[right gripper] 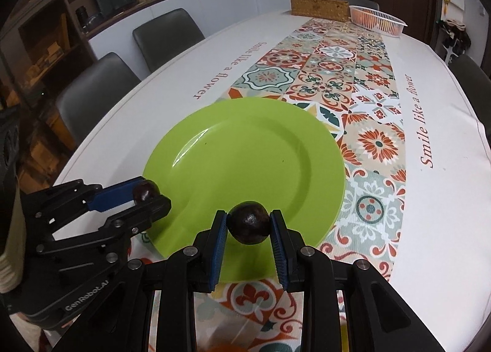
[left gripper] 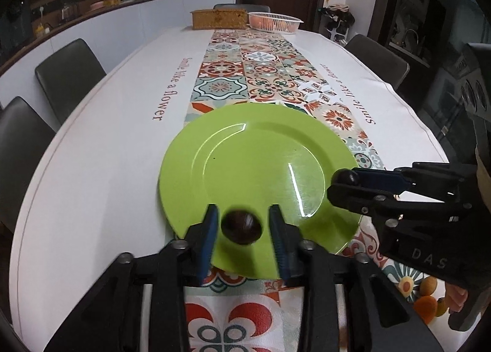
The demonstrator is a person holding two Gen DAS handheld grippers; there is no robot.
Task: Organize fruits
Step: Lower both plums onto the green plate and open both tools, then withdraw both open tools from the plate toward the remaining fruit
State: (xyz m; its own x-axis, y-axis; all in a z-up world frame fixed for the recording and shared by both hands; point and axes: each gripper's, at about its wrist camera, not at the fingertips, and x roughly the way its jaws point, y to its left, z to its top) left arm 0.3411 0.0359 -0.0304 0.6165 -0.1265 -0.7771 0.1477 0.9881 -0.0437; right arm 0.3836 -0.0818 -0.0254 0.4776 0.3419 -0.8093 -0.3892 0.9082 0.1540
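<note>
I see one dark round fruit [left gripper: 241,227] over the near rim of the green plate [left gripper: 257,149], between the blue pads of my left gripper [left gripper: 244,231], which stand clear of it: released. A second dark fruit [right gripper: 249,223] is clamped in my right gripper [right gripper: 249,226] above the same rim. The plate sits on the patterned runner [right gripper: 353,82] of the white table [right gripper: 445,198]. Orange fruits [left gripper: 428,296] lie near the table's edge.
</note>
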